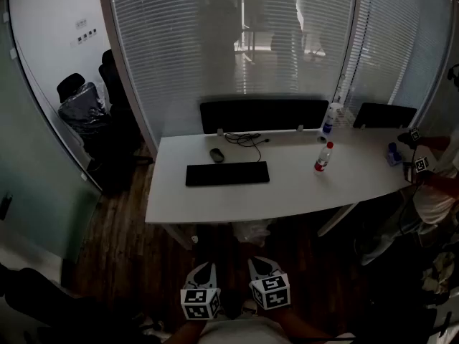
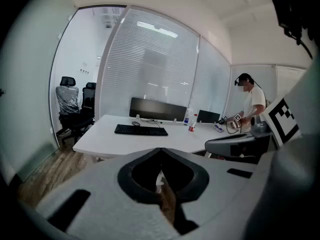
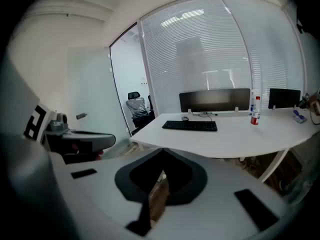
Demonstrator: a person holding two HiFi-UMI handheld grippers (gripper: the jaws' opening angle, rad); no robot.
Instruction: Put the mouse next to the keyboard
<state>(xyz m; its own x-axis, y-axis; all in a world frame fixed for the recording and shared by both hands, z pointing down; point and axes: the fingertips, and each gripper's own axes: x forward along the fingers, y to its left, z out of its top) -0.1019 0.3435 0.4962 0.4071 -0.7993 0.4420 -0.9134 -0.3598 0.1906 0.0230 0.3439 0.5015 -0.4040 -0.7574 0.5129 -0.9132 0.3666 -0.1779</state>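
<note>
A black keyboard [image 1: 227, 173] lies on the white desk [image 1: 287, 192], with the dark mouse [image 1: 216, 155] just behind its left part, near a coil of cable [image 1: 247, 140]. Both grippers hang low in front of me, well short of the desk: the left gripper [image 1: 204, 271] and the right gripper [image 1: 259, 265] sit side by side, each shut with nothing held. From the left gripper [image 2: 160, 150] I see the keyboard [image 2: 140, 130] and mouse [image 2: 136, 123] far ahead. Beyond the right gripper [image 3: 162, 152], the keyboard [image 3: 190, 126] and mouse [image 3: 185, 118] lie equally distant.
A red-labelled bottle [image 1: 323, 158] and a spray bottle [image 1: 330, 118] stand on the desk's right part. Black screens [image 1: 263, 115] line its back edge before blinds. Another person [image 1: 434, 174] stands at the desk's right end. Office chairs [image 1: 86, 110] stand at the left.
</note>
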